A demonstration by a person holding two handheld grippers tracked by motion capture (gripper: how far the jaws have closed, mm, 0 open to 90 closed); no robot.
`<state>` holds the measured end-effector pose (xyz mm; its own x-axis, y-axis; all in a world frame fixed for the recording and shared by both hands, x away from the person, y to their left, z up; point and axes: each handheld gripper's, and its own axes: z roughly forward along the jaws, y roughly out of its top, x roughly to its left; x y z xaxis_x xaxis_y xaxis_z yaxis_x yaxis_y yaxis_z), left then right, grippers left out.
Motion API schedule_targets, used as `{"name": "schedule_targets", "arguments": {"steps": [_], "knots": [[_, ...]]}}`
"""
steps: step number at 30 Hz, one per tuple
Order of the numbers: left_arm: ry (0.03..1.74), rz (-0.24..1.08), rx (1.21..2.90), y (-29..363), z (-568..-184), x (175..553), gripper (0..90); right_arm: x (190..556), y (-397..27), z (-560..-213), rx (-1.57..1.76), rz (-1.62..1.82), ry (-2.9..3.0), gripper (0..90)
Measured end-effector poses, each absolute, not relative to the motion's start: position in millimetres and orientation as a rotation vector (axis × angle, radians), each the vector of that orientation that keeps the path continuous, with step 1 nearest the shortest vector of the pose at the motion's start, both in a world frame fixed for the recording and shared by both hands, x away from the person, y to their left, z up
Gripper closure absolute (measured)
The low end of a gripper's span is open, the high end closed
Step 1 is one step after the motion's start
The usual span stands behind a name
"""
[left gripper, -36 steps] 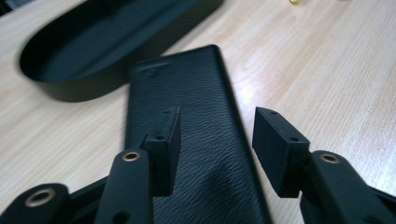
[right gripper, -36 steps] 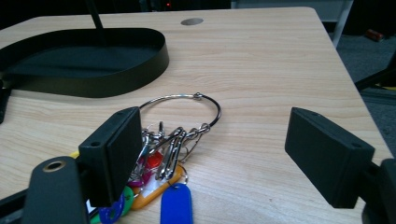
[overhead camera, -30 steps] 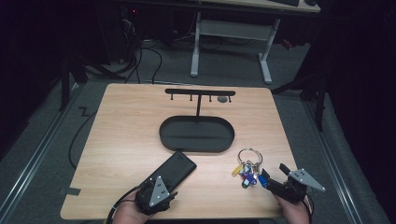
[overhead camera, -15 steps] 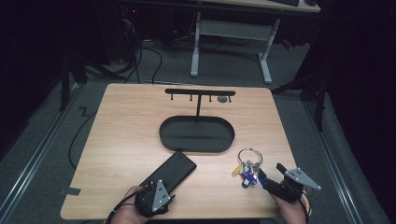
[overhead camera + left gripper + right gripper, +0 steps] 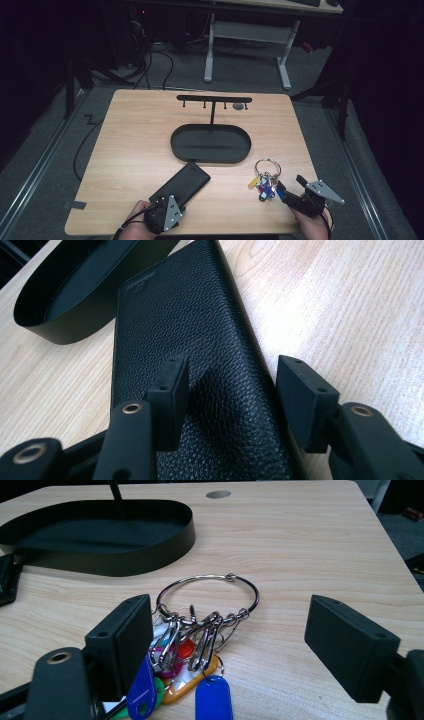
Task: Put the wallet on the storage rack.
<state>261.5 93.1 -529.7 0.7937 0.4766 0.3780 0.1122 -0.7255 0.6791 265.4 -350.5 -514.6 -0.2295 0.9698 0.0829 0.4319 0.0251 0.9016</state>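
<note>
A black leather wallet (image 5: 182, 185) lies flat on the wooden table, near its front edge and left of centre. My left gripper (image 5: 171, 201) hovers over its near end. In the left gripper view the wallet (image 5: 190, 325) runs under the gripper (image 5: 235, 400): one pad is above the leather, the other by its right edge. The jaws have just been closing, with a gap still showing. A key ring (image 5: 265, 179) with coloured tags lies at the front right. My right gripper (image 5: 227, 640) stands wide open around the key ring (image 5: 200, 625), whose tags are close to the left pad.
A black oval tray (image 5: 210, 155) sits mid-table, with a thin post and a hook bar (image 5: 214, 99) rising behind it. A round grommet (image 5: 239, 106) marks the tabletop at the back. The table's front edge is just under both hands. Dark floor and desk legs lie beyond.
My left gripper has drawn back slightly toward the table's front edge, over the wallet's near end. The right gripper, the keys and the wallet have stayed put.
</note>
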Motion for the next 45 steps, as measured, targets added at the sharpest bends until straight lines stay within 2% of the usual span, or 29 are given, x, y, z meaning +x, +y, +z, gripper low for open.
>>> {"name": "schedule_targets", "arguments": {"steps": [4, 13, 21, 31, 35, 45], "knots": [[0.417, 0.731, 2.315, 93.6, -530.5, 260.3, 51.2, 265.1, -351.1, -514.3, 1.435, 1.169, 1.713, 19.9], [0.384, 0.769, 2.307, 92.9, -530.4, 254.8, 66.2, 265.3, -350.1, -514.7, 1.434, 1.168, 1.720, 20.0], [0.398, 0.764, 2.309, 93.1, -526.2, 253.7, 75.1, 266.1, -348.9, -515.6, 1.438, 1.165, 1.730, 20.3], [0.451, 0.724, 2.240, 103.9, -516.2, 255.5, 79.4, 266.3, -351.0, -515.9, 1.449, 1.175, 1.727, 20.6], [0.504, 0.644, 2.186, 113.1, -510.2, 261.1, 79.8, 267.4, -350.9, -517.2, 1.452, 1.177, 1.734, 20.7], [0.564, 0.569, 2.079, 127.2, -498.1, 261.8, 81.0, 268.0, -351.6, -517.3, 1.458, 1.175, 1.737, 20.7]]}}
